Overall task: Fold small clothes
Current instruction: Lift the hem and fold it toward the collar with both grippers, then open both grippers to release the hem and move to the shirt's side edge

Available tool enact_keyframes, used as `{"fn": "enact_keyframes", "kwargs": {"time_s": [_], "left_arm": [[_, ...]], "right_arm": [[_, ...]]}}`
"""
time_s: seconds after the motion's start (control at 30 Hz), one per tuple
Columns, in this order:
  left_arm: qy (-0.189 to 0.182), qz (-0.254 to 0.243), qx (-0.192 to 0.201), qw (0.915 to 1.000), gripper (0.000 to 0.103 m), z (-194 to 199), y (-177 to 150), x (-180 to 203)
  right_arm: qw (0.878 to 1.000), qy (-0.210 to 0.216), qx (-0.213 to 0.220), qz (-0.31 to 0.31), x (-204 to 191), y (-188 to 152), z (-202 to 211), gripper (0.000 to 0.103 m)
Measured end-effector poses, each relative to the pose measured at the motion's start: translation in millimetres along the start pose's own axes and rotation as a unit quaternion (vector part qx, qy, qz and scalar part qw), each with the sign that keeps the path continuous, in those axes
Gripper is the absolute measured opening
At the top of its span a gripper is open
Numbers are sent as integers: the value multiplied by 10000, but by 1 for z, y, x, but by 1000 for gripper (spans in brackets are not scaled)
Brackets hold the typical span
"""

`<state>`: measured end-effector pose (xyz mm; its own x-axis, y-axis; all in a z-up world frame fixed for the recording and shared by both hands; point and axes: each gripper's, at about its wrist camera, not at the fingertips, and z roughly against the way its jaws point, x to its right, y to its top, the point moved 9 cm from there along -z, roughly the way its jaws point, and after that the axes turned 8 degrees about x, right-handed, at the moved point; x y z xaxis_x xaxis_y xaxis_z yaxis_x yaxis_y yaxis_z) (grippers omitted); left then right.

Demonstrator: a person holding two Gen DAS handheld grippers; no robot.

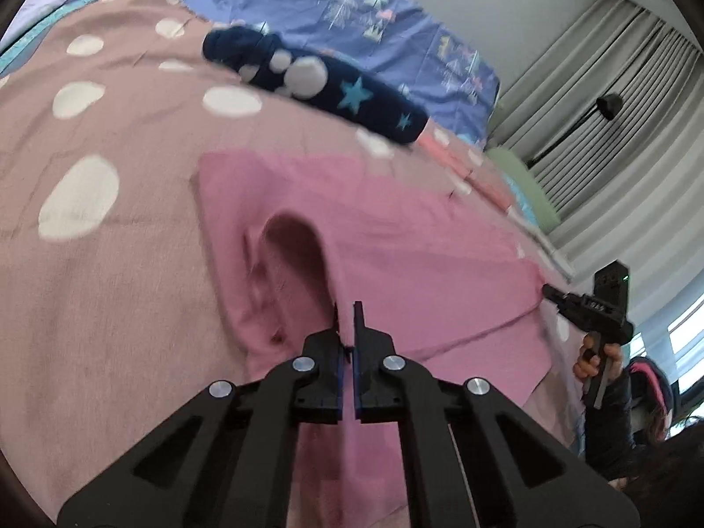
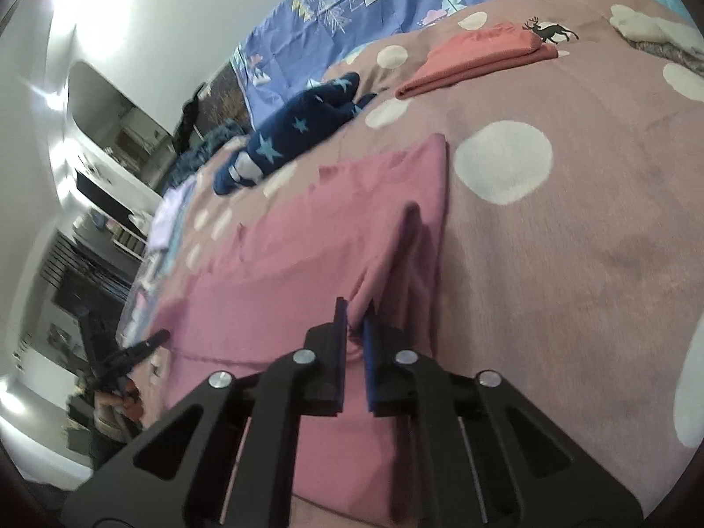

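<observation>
A pink garment (image 1: 396,237) lies spread on the dotted bedspread (image 1: 110,264). My left gripper (image 1: 347,321) is shut on a lifted fold of the garment at its near edge, with pink cloth pinched between the pads. In the right wrist view the same pink garment (image 2: 308,242) stretches leftward, and my right gripper (image 2: 356,312) is shut on a raised ridge of it near the garment's right edge. The right gripper (image 1: 572,303) also shows at the garment's right corner in the left wrist view, held by a hand. The left gripper (image 2: 136,347) appears at the far left in the right wrist view.
A dark blue star-patterned garment (image 1: 325,83) lies beyond the pink one. A folded coral garment (image 2: 479,57) rests further back on the bedspread (image 2: 594,264). A blue patterned quilt (image 1: 361,17) covers the head of the bed. Curtains (image 1: 616,101) hang at the right.
</observation>
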<state>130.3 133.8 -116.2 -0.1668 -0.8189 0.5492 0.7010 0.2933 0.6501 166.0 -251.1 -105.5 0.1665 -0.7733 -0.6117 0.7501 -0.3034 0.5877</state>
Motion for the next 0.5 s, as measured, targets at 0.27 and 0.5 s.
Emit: {"fn": "enact_keyframes", "kwargs": {"time_s": [0.27,0.5], "left_arm": [[497,147,983,9938,19,-28,108,-4],[1133,277,696,9907,54,-48,97,-49]], "right_arm": [[9954,-54,690,-657,15,108,-33,13],[9957,-383,669,-517,40,107,-43,47]]}}
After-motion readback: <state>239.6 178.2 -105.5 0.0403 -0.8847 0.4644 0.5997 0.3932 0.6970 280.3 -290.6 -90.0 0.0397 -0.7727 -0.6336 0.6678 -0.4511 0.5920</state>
